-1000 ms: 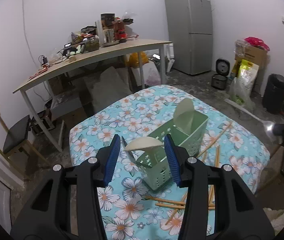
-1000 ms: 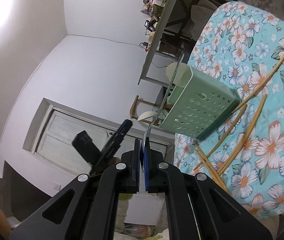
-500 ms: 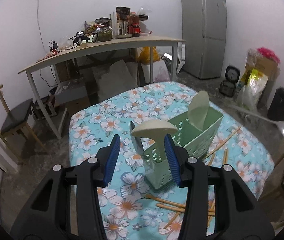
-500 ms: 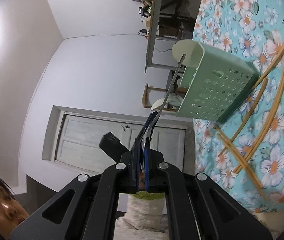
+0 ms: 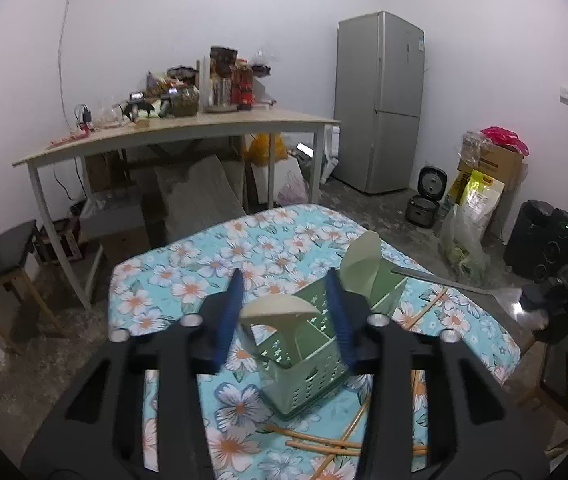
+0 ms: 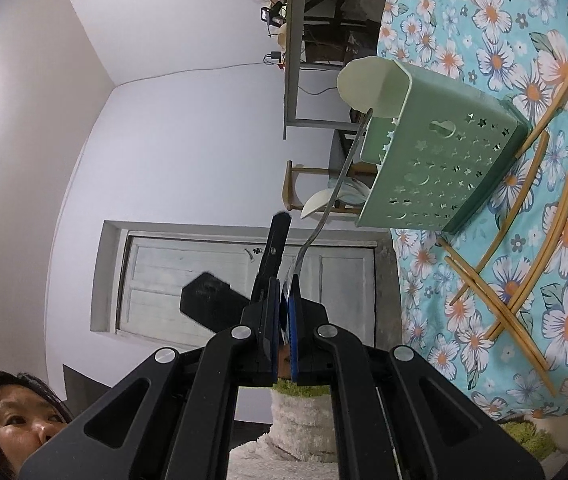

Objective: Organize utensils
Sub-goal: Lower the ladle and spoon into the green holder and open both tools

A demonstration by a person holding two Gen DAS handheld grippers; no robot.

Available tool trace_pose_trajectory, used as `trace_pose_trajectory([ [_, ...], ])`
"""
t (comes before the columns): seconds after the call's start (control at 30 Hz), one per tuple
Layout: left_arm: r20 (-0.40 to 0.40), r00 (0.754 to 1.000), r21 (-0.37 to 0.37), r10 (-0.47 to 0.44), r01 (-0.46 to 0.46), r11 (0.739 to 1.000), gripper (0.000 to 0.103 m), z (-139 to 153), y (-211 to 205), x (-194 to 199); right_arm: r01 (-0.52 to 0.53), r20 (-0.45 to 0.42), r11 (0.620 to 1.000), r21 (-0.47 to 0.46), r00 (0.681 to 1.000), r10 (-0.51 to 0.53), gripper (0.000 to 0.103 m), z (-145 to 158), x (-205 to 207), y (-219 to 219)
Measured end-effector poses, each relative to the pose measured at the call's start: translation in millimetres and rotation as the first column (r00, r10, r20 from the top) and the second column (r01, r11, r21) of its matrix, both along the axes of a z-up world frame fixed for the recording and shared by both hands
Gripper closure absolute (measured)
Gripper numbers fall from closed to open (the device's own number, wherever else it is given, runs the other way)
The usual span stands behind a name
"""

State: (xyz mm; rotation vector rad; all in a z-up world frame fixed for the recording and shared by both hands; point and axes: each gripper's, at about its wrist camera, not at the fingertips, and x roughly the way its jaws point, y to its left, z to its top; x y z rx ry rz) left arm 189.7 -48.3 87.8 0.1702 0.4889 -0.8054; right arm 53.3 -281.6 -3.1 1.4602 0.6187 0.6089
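Rm: bare white walls, grey fridge [image 5: 380,100] at 1 o'clock in left wrist view, cluttered work table [image 5: 187,128] at 11. Work surface: round table w/ blue floral cloth [image 5: 284,240].

Item 1 – green utensil caddy [image 5: 308,364], perforated plastic, standing upright on the cloth, centre of left view. Two cream flip lids [image 5: 279,308], both raised. Judged light, stiff, hollow; likely to slide or tip on cloth if nudged. Best hold: side walls near the rim, not the lids.

Item 2 – metal spoon [image 6: 336,196], long thin handle. Rigid, smooth, prob. slippery; pinched at bowl end it can pivot. Handle tip sits at the caddy's open mouth, approx. 1 o'clock from the jaws in right view.

Item 3 – bamboo chopsticks [image 6: 524,208], several, loose on cloth beside the caddy base at 3 o'clock. Light, stiff, roll easily.

Left gripper [image 5: 284,320]: tilted down over the caddy, jaws have just been closing, straddling its near end; pads not clearly pressing the walls.

Right gripper [image 6: 284,316]: roughly level, rolled sideways, jaws pressed together on the spoon bowl.
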Motion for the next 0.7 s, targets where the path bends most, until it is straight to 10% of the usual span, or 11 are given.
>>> trace_pose_trajectory([
  [0.27,-0.08,0.997,0.029,-0.019,0.021,0.999,0.101,-22.9,-19.2,18.8,-0.004,-0.012,1.0,-0.013,1.0,0.004,0.099,0.4,2.1,1.4],
  [0.7,-0.03,0.999,0.003,-0.014,0.014,1.0,0.092,-28.6,-18.1,5.2,-0.002,-0.048,0.996,0.093,0.999,0.006,0.098,-11.2,3.6,-0.7],
])
